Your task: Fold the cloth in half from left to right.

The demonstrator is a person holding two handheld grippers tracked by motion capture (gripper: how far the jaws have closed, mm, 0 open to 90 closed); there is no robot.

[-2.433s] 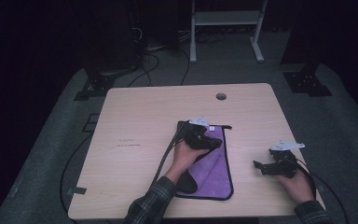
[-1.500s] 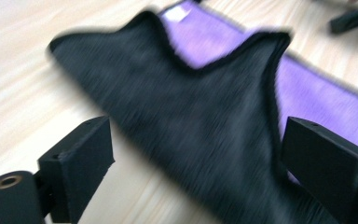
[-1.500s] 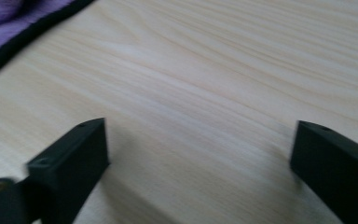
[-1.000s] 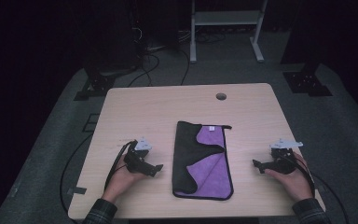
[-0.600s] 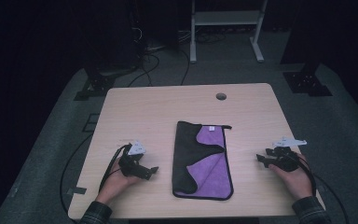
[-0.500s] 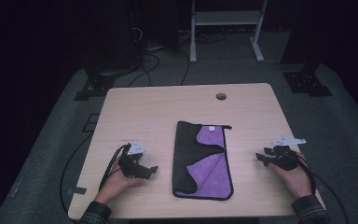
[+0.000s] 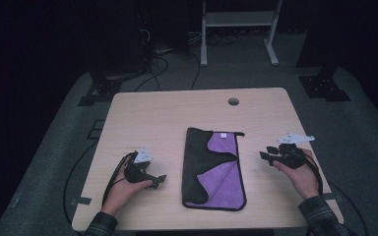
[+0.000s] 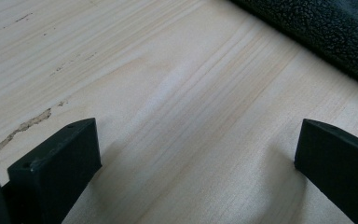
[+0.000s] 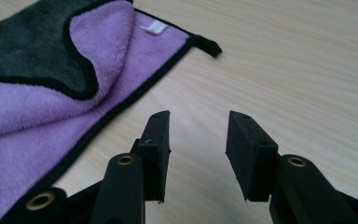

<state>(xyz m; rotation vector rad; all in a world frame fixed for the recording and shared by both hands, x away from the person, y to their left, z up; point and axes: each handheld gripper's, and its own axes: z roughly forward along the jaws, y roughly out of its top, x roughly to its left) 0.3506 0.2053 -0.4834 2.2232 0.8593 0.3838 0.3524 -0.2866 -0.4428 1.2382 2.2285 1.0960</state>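
Your right gripper (image 7: 270,158) sits at the right of the high view, its matte black, blocky jaws partly apart with only bare table between them; they have just been closing on nothing. In the right gripper view (image 9: 198,140) the jaws point past the cloth's hemmed edge, near it but not touching. Your left gripper (image 7: 157,181) rests at lower left, its jaws standing wide over pale wood grain, holding nothing.

The cloth (image 7: 216,172) lies flat in the centre of the table (image 7: 167,113), between your two grippers and apart from both. It's a fluffy microfibre rectangle, purple on one face, dark grey on the other, bound with a black hem. The grey side is folded over along the left, leaving a wavy edge across the purple. Its long axis runs from the frame's bottom toward the top, with a small white tag (image 7: 223,134) and a black loop (image 7: 239,133) at the far end.
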